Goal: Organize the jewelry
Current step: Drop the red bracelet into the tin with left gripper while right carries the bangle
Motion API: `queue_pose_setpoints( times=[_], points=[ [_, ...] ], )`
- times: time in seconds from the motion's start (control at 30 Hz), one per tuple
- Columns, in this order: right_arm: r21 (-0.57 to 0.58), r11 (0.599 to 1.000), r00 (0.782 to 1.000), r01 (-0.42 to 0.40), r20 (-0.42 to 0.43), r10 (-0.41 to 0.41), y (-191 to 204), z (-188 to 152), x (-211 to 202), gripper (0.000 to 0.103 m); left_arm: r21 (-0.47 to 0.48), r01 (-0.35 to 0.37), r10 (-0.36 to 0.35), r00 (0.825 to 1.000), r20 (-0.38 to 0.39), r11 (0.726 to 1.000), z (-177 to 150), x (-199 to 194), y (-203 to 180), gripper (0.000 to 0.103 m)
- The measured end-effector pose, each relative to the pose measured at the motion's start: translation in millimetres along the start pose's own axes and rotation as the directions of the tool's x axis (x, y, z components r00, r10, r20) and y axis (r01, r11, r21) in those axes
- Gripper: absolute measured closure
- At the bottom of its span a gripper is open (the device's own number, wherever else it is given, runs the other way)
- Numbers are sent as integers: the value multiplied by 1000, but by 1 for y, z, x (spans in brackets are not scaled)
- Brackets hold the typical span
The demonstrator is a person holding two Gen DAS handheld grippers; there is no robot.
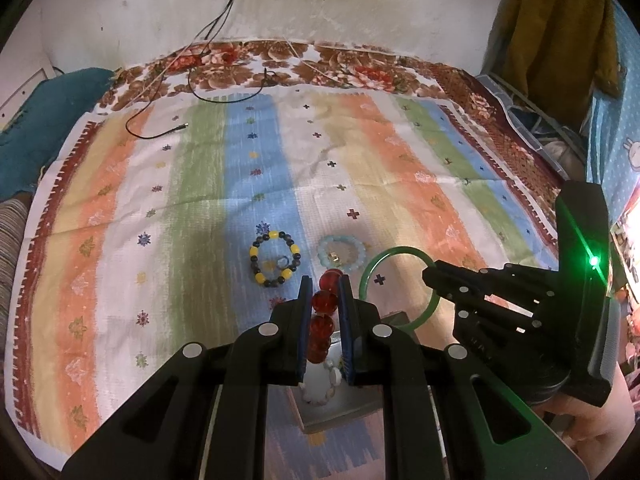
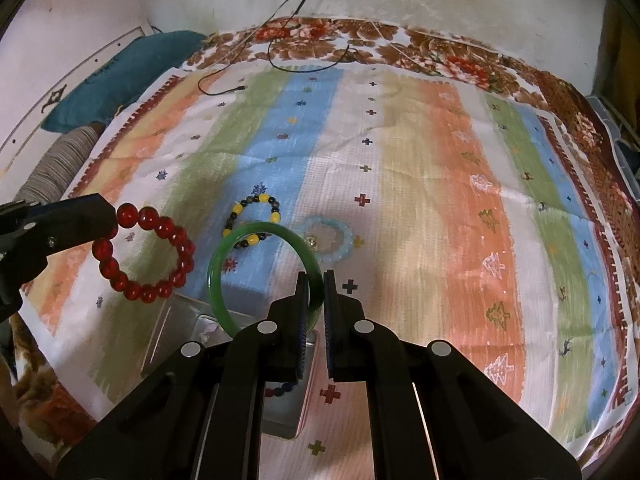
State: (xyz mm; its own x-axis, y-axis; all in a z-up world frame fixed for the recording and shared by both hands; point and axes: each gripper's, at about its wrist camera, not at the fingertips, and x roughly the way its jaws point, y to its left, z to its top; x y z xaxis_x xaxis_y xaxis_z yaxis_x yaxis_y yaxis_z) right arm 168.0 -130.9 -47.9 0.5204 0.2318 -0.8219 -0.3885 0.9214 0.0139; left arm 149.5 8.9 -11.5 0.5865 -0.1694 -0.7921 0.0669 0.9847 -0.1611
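The left gripper [image 1: 325,284] is clenched on a red bead bracelet [image 2: 146,254], which hangs in the air from the fingertips. The right gripper [image 2: 317,280] grasps a green jade bangle [image 2: 264,276] by its rim and holds it upright. Below both, at about 6 o'clock in each view, a grey tray [image 2: 176,324] lies on the bed cover [image 2: 420,160]; a white bead bracelet [image 1: 320,384] is already in it, and in the right wrist view some dark beads show in it too.

The red bracelet looks held at only a few beads, so it can swing or slip out if the gripper tilts; then it may fall beside the tray. The bangle is smooth and hard, and its grip is narrow. It could turn between the pads, and if it is let go from this height it may strike the tray or bounce out. The two grippers are near each other, so they may collide over the tray.

At 12 o'clock from the left gripper, a yellow and black bead bracelet [image 1: 275,258] and a pale blue bracelet [image 1: 340,255] wait on the cover, just beside each other. A low pass could drag them.
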Motion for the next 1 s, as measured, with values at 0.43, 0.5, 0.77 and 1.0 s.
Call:
queue_pose_setpoints(
  times=[0.43,0.5,0.77,1.0],
  points=[
    [-9,1000,999,-20,24,20,6,-16,-20,95,12,17,-17,1000,24,1000,-17,-21,-8,91],
    [-18,1000,999,-23,24,24,9,-20,-22,95,10,21,-22,1000,20,1000,-20,-21,-8,94],
    [-29,999,999,-35,17,35,14,-30,-26,95,9,22,-22,1000,21,1000,-26,-25,-12,103],
    [-32,998,999,-49,-13,48,16,-31,-20,94,12,5,-5,1000,8,1000,-28,-20,-11,103]
  ],
)
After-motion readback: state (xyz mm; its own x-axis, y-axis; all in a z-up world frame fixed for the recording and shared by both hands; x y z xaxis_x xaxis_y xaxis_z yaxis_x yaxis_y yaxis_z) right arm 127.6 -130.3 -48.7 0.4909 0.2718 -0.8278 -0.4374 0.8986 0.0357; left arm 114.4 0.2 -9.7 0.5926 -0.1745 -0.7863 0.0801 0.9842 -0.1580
